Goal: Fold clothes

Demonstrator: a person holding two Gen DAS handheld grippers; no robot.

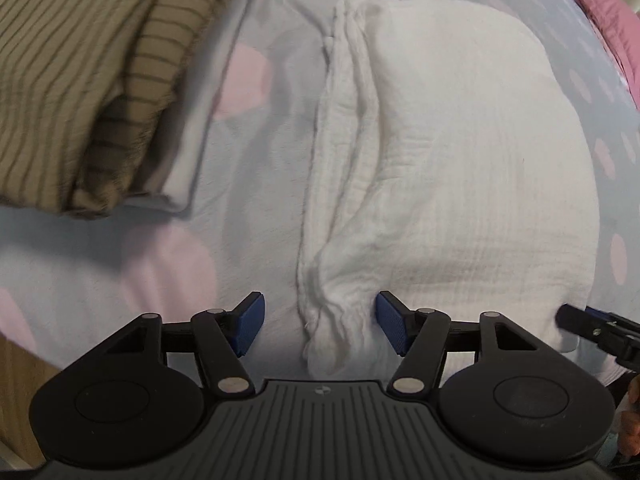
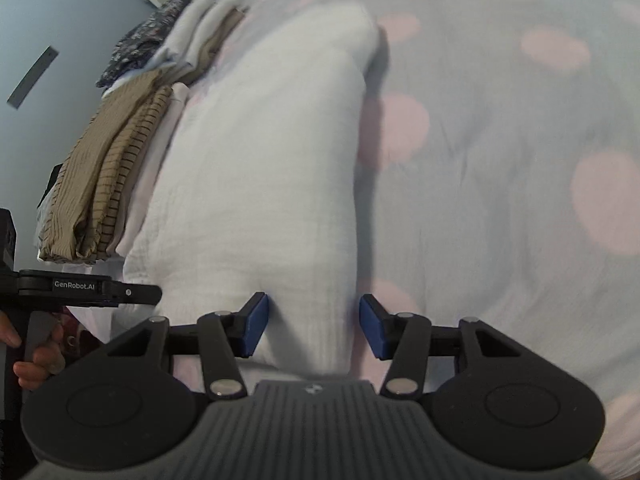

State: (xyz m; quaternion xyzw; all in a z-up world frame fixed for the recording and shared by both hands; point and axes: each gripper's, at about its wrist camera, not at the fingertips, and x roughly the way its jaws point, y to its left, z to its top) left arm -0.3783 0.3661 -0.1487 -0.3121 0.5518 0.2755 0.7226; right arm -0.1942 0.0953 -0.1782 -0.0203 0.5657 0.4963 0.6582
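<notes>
A folded white crinkled garment [image 1: 452, 168] lies on the bed sheet [image 1: 256, 168]; it also shows in the right wrist view [image 2: 264, 176]. My left gripper [image 1: 320, 326] is open, its blue pads either side of the garment's near left bunched edge. My right gripper [image 2: 312, 326] is open, its pads straddling the garment's near right corner. The right gripper's tip shows in the left wrist view [image 1: 576, 316], and the left gripper shows in the right wrist view [image 2: 92, 288].
A stack of folded clothes with a tan striped piece [image 1: 80, 92] on top lies left of the white garment; it also shows in the right wrist view [image 2: 104, 184]. A pink pillow [image 1: 604, 12] is at the far right. The sheet [image 2: 500, 160] is pale blue with pink dots.
</notes>
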